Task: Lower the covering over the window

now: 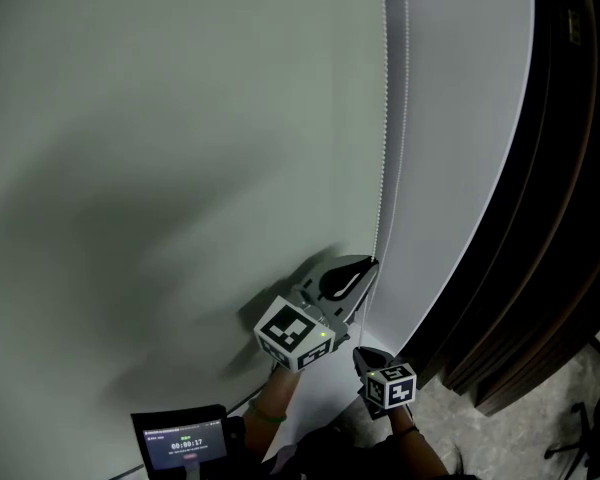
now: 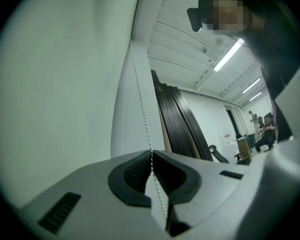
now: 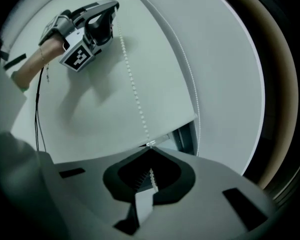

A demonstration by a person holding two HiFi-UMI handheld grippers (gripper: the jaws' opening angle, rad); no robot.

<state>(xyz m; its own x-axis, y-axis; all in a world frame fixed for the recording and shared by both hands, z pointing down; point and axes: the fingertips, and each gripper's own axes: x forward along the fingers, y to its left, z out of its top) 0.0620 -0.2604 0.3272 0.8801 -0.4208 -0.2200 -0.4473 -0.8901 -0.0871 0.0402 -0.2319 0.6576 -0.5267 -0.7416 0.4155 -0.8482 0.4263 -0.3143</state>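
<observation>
A pale roller blind (image 1: 180, 118) fills the head view, with a white bead chain (image 1: 382, 168) hanging down its right edge. My left gripper (image 1: 366, 266) is raised against the blind and shut on the bead chain (image 2: 140, 99), which passes between its dark pads (image 2: 135, 171). Just below it, my right gripper (image 1: 366, 354) is also shut on the same chain (image 3: 132, 89), which runs up to the left gripper (image 3: 112, 11). In the right gripper view the blind's lower edge (image 3: 165, 136) shows, with a dark strip of window (image 3: 186, 136) below it.
A second pale blind panel (image 1: 460, 118) hangs to the right, and beyond it a dark brown curtain (image 1: 540, 218). A small screen (image 1: 185, 438) sits at the bottom left by the person's arm. Grey speckled floor (image 1: 540, 418) shows at the bottom right.
</observation>
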